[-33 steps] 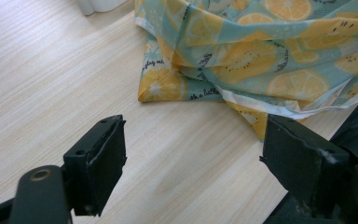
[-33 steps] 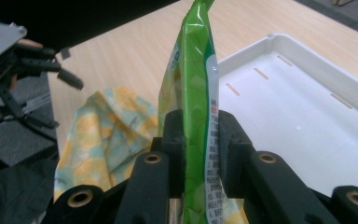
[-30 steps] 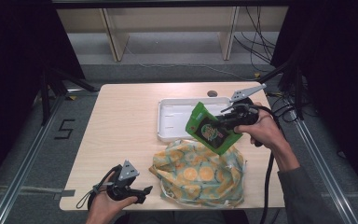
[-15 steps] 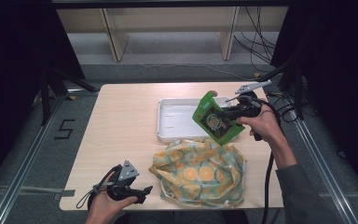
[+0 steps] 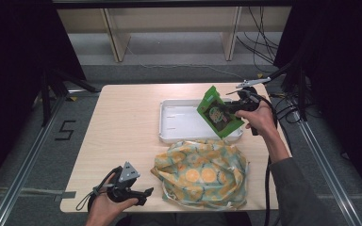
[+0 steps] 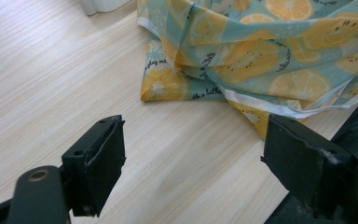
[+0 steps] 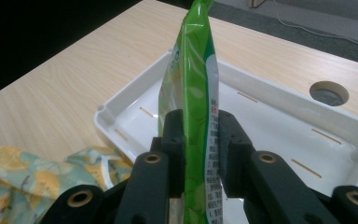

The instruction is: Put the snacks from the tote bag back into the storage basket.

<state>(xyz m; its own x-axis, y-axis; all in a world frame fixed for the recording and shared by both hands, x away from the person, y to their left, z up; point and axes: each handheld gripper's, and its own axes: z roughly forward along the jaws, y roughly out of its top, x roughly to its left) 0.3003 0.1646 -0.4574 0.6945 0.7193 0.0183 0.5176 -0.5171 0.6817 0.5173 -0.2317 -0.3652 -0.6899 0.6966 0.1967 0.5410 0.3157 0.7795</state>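
A: What was the state of the work surface?

B: A pale wood-grain table (image 5: 122, 122) stood on a grey floor (image 5: 37, 155), with dark curtains to both sides and pale shelving legs behind. A white tray (image 5: 179, 123) lay on the far half; a fruit-print bag (image 5: 202, 174) lay crumpled on the near half, just beside the tray. A round hole (image 7: 328, 92) pierced the table beyond the tray.

A: Where was the pouch?

B: The green pouch (image 5: 219, 113) was held edge-up over the tray's right end, off the surface. The right gripper (image 7: 200, 149) had its jaws clamped on the pouch's lower part.

A: And the left gripper?

B: The left gripper (image 6: 191, 158) rested low at the near edge, jaws wide apart with bare table between them, the bag just ahead.
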